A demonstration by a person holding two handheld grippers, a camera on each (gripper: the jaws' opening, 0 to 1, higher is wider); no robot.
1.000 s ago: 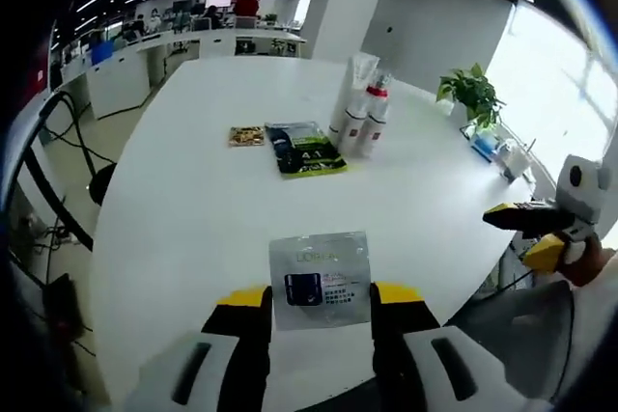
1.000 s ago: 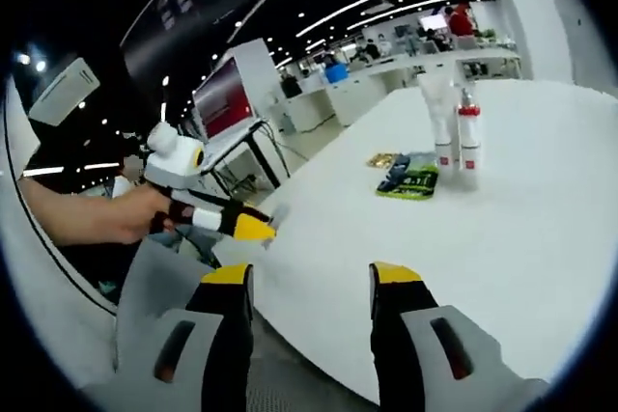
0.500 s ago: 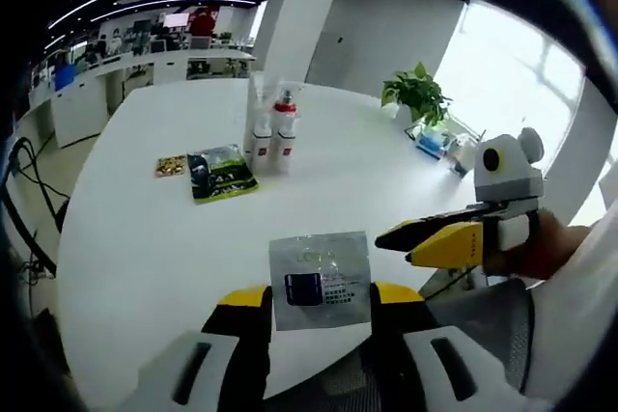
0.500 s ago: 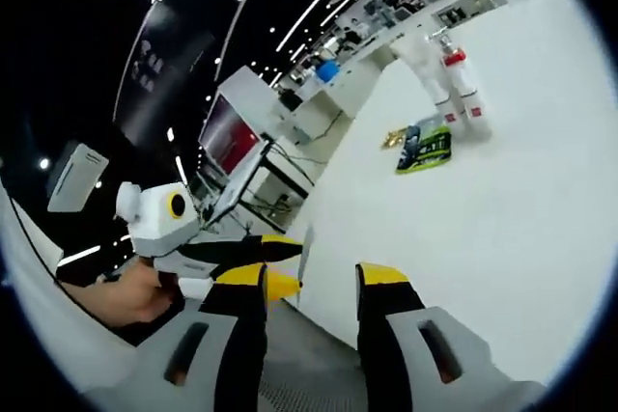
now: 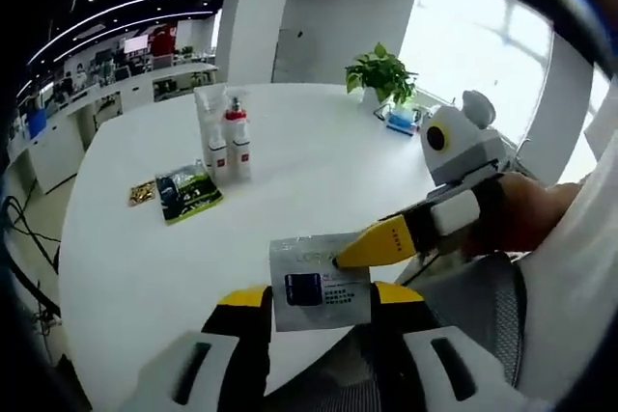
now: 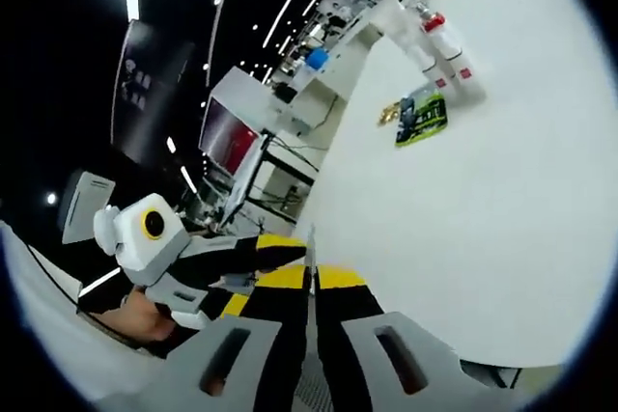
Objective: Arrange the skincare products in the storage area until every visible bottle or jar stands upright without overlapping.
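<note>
Right now I'm holding a flat silver sachet [image 5: 320,280] between the left gripper [image 5: 320,298]'s yellow-tipped jaws, its printed face turned toward that camera and its upper edge rising out past the tips. Coming in from the right side of the left gripper view, the right gripper [image 5: 386,237] is laying its yellow tips against the sachet's upper right corner. In the right gripper view that same sachet [image 6: 309,256] is showing edge-on, a thin sliver running up between the jaws of the right gripper [image 6: 310,279], which are drawn nearly together on it, so I'm reading both grippers as clamped on the one packet, mid hand-over, above the near edge of the table.

Everything else is lying ahead and off to the left of the left gripper, well apart from it: a clear tube [image 5: 208,125] and a red-capped bottle [image 5: 237,141] are standing upright just beside each other, and nearer to me a green packet [image 5: 185,192] is lying flat with a small brown sachet [image 5: 142,192] at its left. My judgement is that the left gripper is the nearer one to that group.

Underneath, the round white table [image 5: 319,176] is looking smooth and bare around those items. Beyond it I'm seeing a potted plant [image 5: 380,75] near bright windows, a white column, and open-plan desks under ceiling light strips.
</note>
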